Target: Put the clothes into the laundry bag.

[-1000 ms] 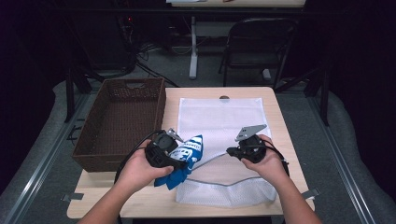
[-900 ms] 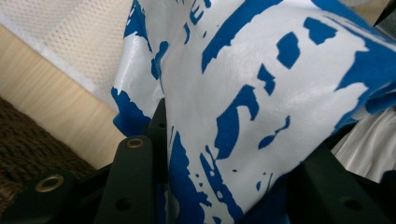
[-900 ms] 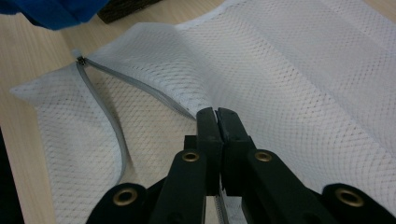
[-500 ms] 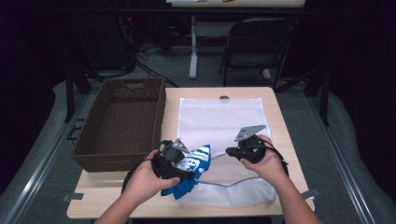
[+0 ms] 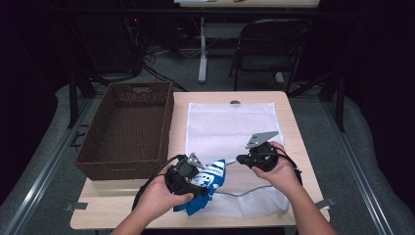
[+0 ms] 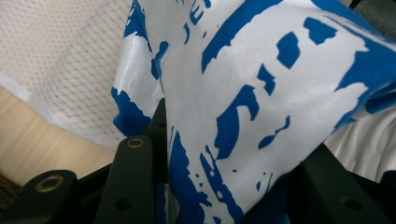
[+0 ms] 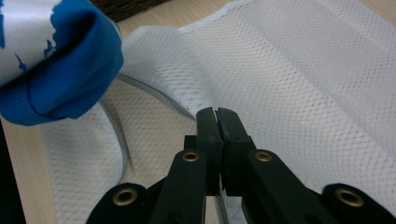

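A white mesh bag [image 5: 230, 127] lies flat on the wooden table [image 5: 293, 147]. My right gripper [image 5: 242, 159] is shut on the bag's near edge and holds that edge a little off the table. In the right gripper view the jaws [image 7: 216, 114] pinch a fold of the mesh [image 7: 289, 84], with the blue cloth [image 7: 60, 70] at upper left. My left gripper [image 5: 195, 172] is shut on a crumpled blue and white garment [image 5: 209, 178] at the bag's near left corner. In the left gripper view the garment [image 6: 243, 93] sits between the jaws [image 6: 224, 154], beside the mesh [image 6: 60, 60].
An empty brown wicker basket [image 5: 122, 170] stands on the left part of the table, close to my left hand. A folding chair [image 5: 271, 44] and a table leg [image 5: 201, 49] stand on the floor beyond the far edge.
My left gripper has carried the garment toward the table's near edge and a little to the right, closer to the bag's lifted edge. The right gripper has stayed in place.
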